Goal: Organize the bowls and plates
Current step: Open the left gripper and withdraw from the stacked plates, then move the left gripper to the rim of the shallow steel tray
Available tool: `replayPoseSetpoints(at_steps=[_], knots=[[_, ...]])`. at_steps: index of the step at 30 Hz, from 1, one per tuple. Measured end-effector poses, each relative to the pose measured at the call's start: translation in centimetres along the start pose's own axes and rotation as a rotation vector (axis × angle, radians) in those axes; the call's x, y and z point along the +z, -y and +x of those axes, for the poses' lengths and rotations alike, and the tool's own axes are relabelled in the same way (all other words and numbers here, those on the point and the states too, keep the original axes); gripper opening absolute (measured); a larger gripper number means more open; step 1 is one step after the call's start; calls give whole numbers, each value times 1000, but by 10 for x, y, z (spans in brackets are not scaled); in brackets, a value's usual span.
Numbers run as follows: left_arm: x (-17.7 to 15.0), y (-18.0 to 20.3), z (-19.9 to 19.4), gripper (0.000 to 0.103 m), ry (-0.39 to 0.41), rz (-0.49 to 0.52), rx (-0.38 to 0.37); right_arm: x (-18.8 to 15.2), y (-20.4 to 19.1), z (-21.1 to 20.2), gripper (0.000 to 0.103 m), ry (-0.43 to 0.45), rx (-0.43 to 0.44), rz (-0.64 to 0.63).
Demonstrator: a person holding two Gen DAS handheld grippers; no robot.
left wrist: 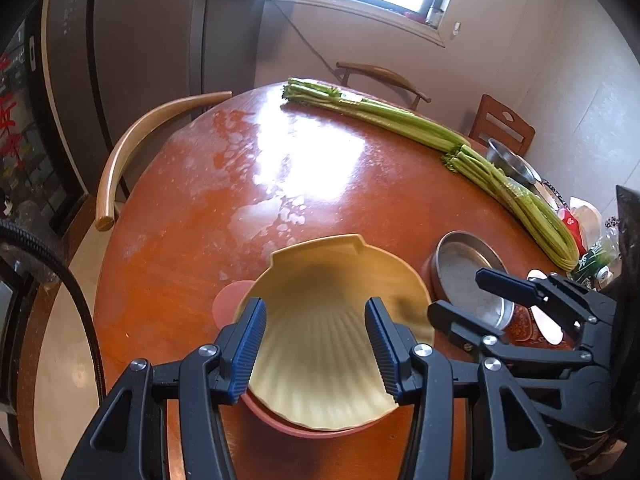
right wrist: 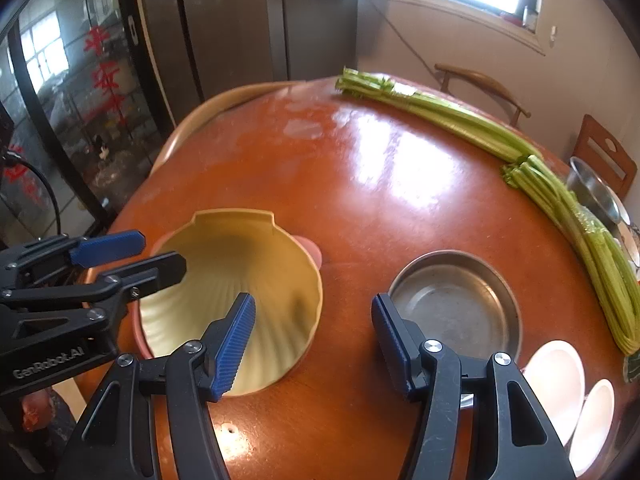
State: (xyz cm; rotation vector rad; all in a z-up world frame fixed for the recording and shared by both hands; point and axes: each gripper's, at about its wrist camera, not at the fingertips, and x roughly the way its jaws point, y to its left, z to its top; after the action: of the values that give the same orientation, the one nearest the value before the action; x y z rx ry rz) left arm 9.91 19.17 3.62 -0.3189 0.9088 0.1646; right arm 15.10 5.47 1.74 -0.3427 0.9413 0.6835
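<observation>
Lying beneath left tool [left wrist: 316, 344]: shell plate [left wrist: 320, 280]

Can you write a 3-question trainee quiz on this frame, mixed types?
1. True or false: the yellow shell-shaped plate sits stacked on a pink dish.
2. Which lies nearest the right tongs? A) metal pan B) celery stalks C) white plates
3. Fill in: both the left tongs and the right tongs are ____.

Key: 1 true. 2 A. 3 open, holding nothing.
</observation>
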Motion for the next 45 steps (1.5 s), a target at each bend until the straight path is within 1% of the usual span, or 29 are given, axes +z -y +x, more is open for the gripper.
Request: replayPoseSetpoints(at_steps=[6,9,14,23,29,32,37,45], knots=[[3,19,-12,52,29,45,9,-5,14,-32,62,72,-22,42],[5,31,-15,52,40,73,20,-10,28,-47,63,97,-21,85],[8,54,-18,52,47,127,13,-19,47,-66,65,130,-38,142],[13,95,-16,52,49,214,-6,-39,83,-85,66,149,-53,241],[18,116,-13,52,49,246,-15,-50,95,-85,67,137,-41,276],[22,121,-8,52,44,254,-21,-58,97,-82,67,117,-22,285],[28,132,7,52,13,276,-28,-71,97,-67,67,57,17,308],[36,145,45,52,-70,296,-29,-89,104,-42,67,-17,69,385]])
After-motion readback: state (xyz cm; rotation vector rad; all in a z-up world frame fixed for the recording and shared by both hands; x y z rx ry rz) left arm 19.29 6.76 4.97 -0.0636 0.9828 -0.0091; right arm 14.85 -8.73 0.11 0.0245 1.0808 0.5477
